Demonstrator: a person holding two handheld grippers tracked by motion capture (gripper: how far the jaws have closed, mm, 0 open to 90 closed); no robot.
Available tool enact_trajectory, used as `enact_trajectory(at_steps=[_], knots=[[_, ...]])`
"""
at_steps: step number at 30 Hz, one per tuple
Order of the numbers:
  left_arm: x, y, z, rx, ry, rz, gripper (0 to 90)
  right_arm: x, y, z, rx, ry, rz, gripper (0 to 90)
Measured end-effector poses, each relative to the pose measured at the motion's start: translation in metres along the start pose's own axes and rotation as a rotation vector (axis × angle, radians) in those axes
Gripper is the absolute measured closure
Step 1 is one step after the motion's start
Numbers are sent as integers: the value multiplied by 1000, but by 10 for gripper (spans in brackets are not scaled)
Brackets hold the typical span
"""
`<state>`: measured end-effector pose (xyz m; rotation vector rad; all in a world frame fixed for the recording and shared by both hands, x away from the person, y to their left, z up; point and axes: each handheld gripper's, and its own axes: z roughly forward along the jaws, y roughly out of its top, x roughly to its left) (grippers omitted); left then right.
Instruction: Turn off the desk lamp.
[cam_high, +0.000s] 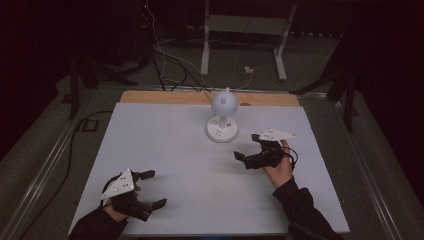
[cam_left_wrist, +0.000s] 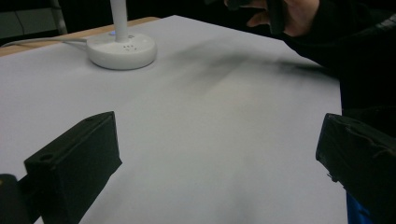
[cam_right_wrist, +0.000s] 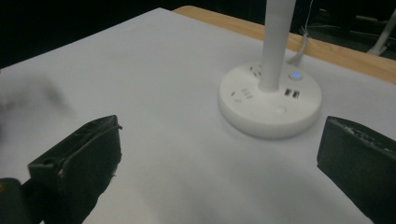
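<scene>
My right gripper (cam_high: 248, 150), jaws apart and empty, sits at four o'clock of the lamp (cam_high: 222, 116); my left gripper (cam_high: 153, 189) likewise apart

The whole table (cam_high: 150, 150) is seen from high above its near edge. The desk lamp (cam_high: 222, 117) by the far edge is seen from low down in both gripper views, closest in the right gripper view.

bare white table (cam_high: 165, 150) all around, lone obstacle the desk lamp (cam_high: 222, 119) near the far edge
</scene>
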<state>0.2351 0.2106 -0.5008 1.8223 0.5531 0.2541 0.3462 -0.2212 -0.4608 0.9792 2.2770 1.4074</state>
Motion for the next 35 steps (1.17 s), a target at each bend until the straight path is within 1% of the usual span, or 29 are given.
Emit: enact_trajectory(at_steps=[3,4,7,9,10,11,13,16,18,20,22,25,27,29,32,35], knots=[[0,0,0,6,0,4,3,-1,-10,-7,26,-7,4,0],[0,0,0,1,-1,2,3,-2,-13,-9,42,2,12,0],[0,0,1,9,-1,4,3,-4,-23,-17,60,11,28,0],[0,0,1,0,-3,1,3,-2,-30,-23,65,6,19,0],[0,0,1,-1,-4,0,3,0,-36,-29,67,5,14,0],[0,0,1,3,-4,1,3,0,-36,-29,67,5,14,0],[0,0,1,9,-1,4,3,3,-43,-36,78,11,15,0],[0,0,1,1,-3,1,3,5,-53,-45,87,7,3,0],[0,0,1,6,-2,2,3,5,-60,-51,83,9,12,0],[0,0,1,5,-3,3,3,5,-65,-57,97,2,14,0],[0,0,1,3,-3,0,3,4,-71,-64,94,-3,24,0],[0,0,1,10,-3,2,3,2,-80,-72,99,-10,26,0],[0,0,1,4,-5,1,3,0,-84,-74,106,-14,16,0],[0,0,1,7,-5,1,3,-2,-87,-76,97,-8,4,0],[0,0,1,6,-8,4,3,-2,-87,-74,90,-3,2,0],[0,0,1,6,-8,4,3,-1,-86,-71,90,-4,-17,0]])
